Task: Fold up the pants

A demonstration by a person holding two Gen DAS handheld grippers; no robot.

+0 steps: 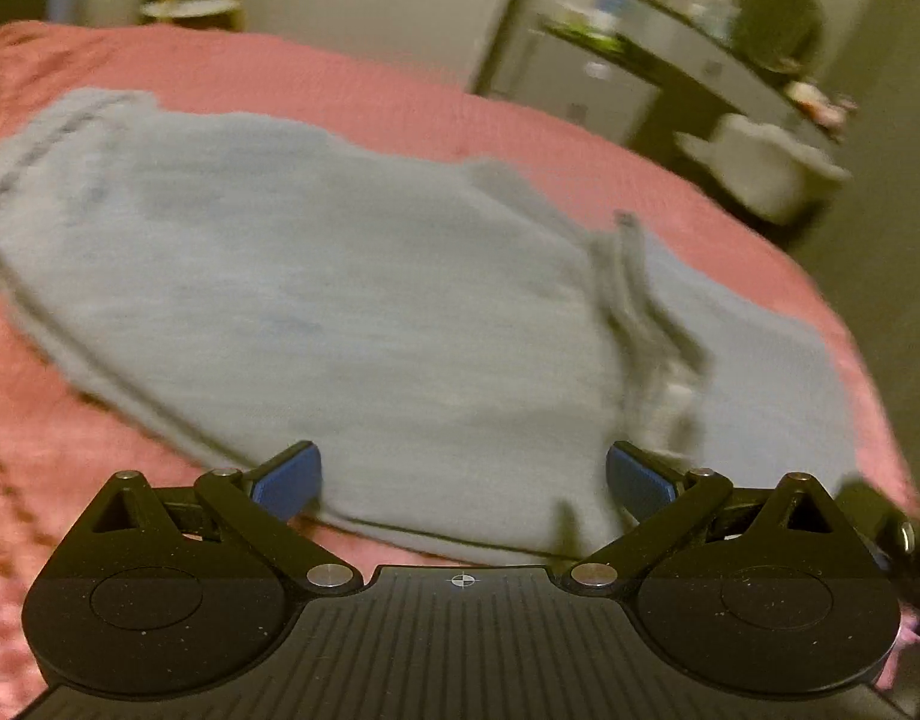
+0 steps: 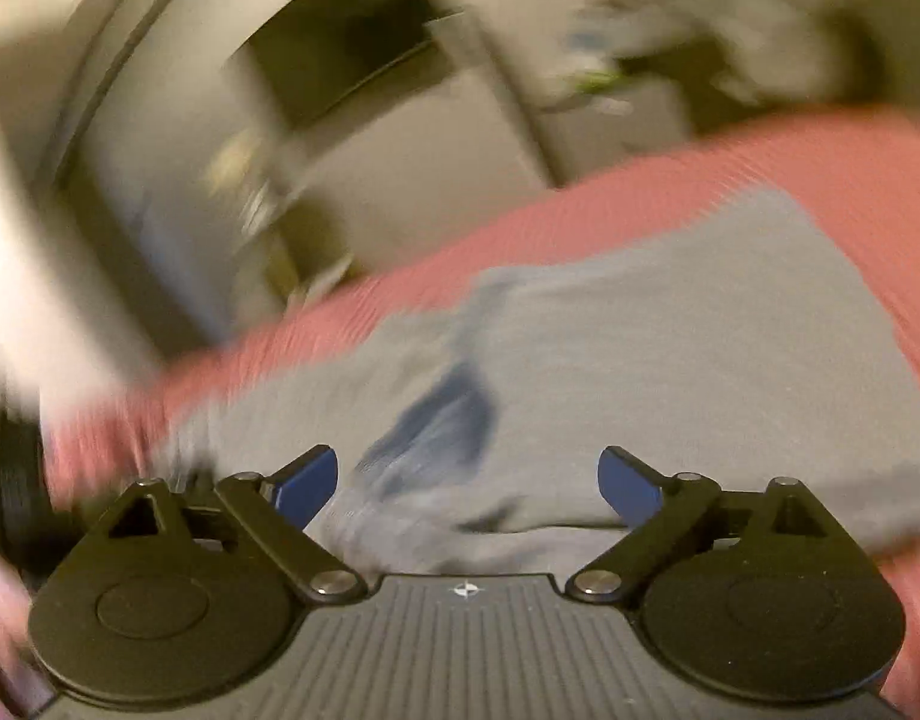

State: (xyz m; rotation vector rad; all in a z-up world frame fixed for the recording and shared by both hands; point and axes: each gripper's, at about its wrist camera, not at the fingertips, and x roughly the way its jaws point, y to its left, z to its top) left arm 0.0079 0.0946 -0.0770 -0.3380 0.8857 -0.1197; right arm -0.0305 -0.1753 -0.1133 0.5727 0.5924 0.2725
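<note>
The left claw (image 1: 463, 480) stands wide, its blue ribbed pads (image 1: 289, 480) apart with nothing pinched between them, poised over the near hem of the pants (image 1: 340, 300). In this left wrist view the pants are soft grey knit, spread flat in a broad rounded shape on the pink bedspread (image 1: 400, 102), which has a fine ribbed weave. A thin dark seam runs along the pants' near edge, and a raised ridge of bunched cloth crosses them toward the right. Bare bedspread rings the pants on the far side and on the left. Beyond the bedspread's far edge a dark desk (image 1: 688, 60) with clutter is blurred; what lies on it cannot be made out. A dark shape at the right edge is cut off.

In the right wrist view the right claw (image 2: 469, 483) also gapes wide, its pads clear of any cloth, over the same grey pants (image 2: 670, 348), which fill the middle and right of the view. A dark blue patch (image 2: 442, 426) on the pants just ahead of the claw is smeared and hard to read. The bedspread (image 2: 850, 156) shows as a pink band behind the pants. Everything past it is streaked by heavy blur; the left edge is a pale smear.
</note>
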